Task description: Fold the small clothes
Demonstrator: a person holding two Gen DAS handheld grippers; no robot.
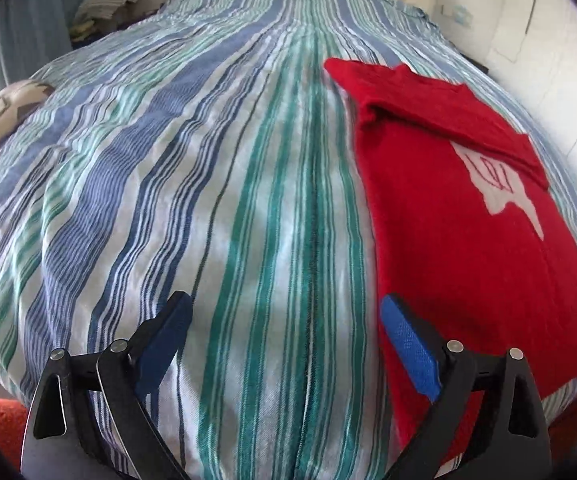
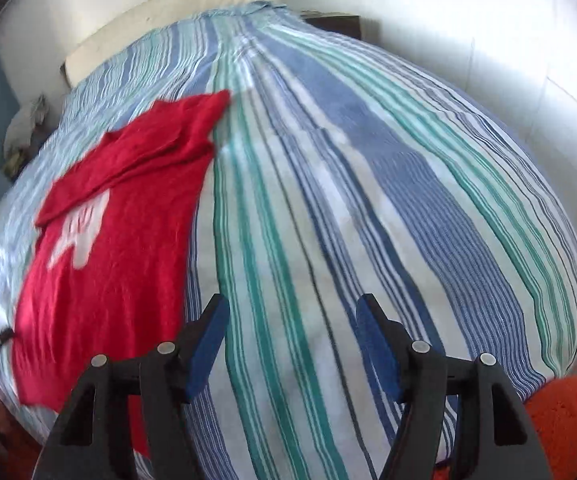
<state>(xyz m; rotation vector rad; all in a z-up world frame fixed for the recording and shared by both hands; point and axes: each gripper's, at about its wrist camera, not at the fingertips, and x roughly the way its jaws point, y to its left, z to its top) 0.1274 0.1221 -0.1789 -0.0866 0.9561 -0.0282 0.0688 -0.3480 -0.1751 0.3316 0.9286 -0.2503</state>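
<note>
The left gripper gapes wide, holding nothing — the red T-shirt lies just beyond its right finger on the striped bedspread. The right gripper, equally open and empty, hangs off the shirt's other side; a pinch could catch bedspread too.

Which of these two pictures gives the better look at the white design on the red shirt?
The left wrist view: the white design on the red shirt looks sharp there. In the right wrist view it is blurred.
</note>
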